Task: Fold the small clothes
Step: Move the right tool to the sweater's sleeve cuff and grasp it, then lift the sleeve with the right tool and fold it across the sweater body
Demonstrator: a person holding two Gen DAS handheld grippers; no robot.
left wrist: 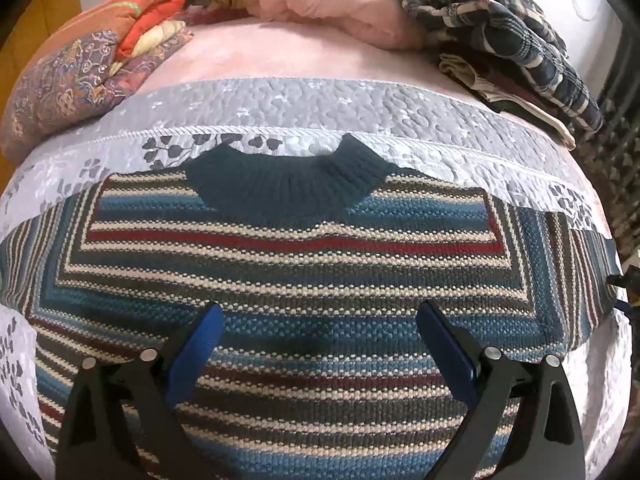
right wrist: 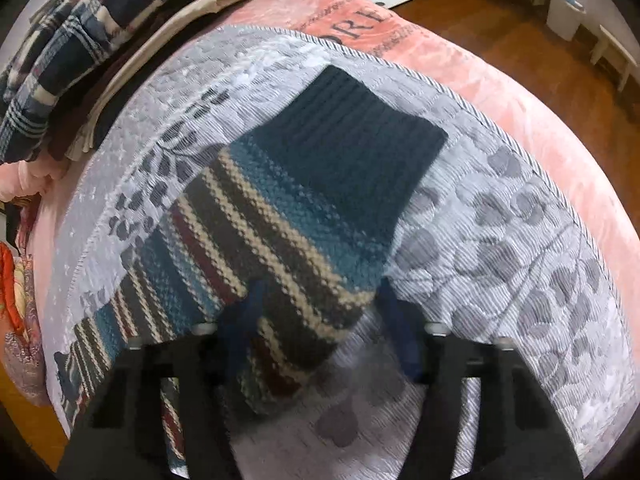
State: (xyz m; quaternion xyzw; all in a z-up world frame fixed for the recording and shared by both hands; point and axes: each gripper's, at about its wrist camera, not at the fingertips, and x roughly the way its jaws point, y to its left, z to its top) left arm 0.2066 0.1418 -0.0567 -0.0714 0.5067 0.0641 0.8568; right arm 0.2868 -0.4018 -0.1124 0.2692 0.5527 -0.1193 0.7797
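Left claw (left wrist: 320, 344): jaws wide, empty, over chest of striped sweater (left wrist: 288, 264), spread flat on grey quilt (left wrist: 360, 112) on bed. Right claw (right wrist: 316, 312): wide, blurred, straddling sleeve (right wrist: 280, 220) near cuff (right wrist: 352, 132). Advice: pinch sleeve edge only, fold inward across body.

The left gripper (left wrist: 319, 322) hovers over the striped sweater (left wrist: 280, 264) with its blue-padded jaws spread apart, gripping nothing. The sweater lies flat on the grey quilt (left wrist: 360, 108), its dark collar (left wrist: 280, 184) at 12 o'clock. A plaid garment (left wrist: 500, 28) lies at 2 o'clock, folded floral bedding (left wrist: 80, 68) at 10 o'clock.
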